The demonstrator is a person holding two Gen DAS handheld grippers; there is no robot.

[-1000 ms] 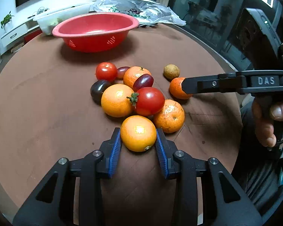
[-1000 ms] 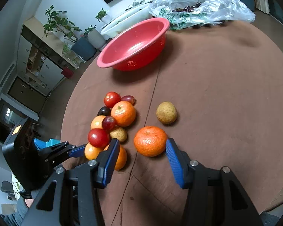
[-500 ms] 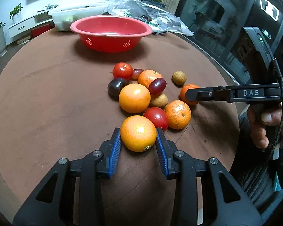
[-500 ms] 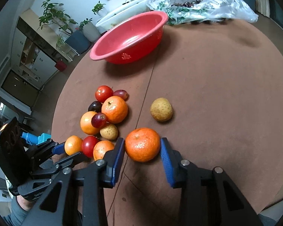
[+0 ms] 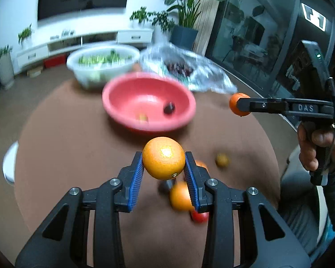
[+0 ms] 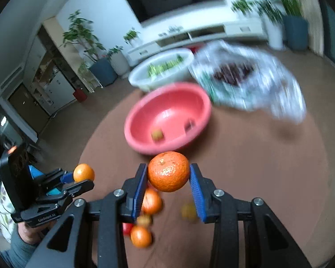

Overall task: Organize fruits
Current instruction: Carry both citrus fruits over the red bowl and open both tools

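Round brown table (image 5: 67, 156) under everything, red plastic bowl (image 5: 178, 93) beyond both grippers, left gripper (image 5: 163, 174) clamping smooth yellow-orange orange (image 5: 163, 157) above table, right gripper (image 6: 168, 178) squeezing dimpled deep-orange mandarin (image 6: 168, 171) between blue pads, loose fruit below.

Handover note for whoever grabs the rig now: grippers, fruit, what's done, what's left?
Left gripper: shut on an orange, held above the table.
Right gripper: shut on a tangerine, also airborne.
Red bowl: ahead of both grippers, two small fruits already inside.
Left: drop both held fruits into the bowl, then collect the loose fruit on the brown table; it is too blurred to count.
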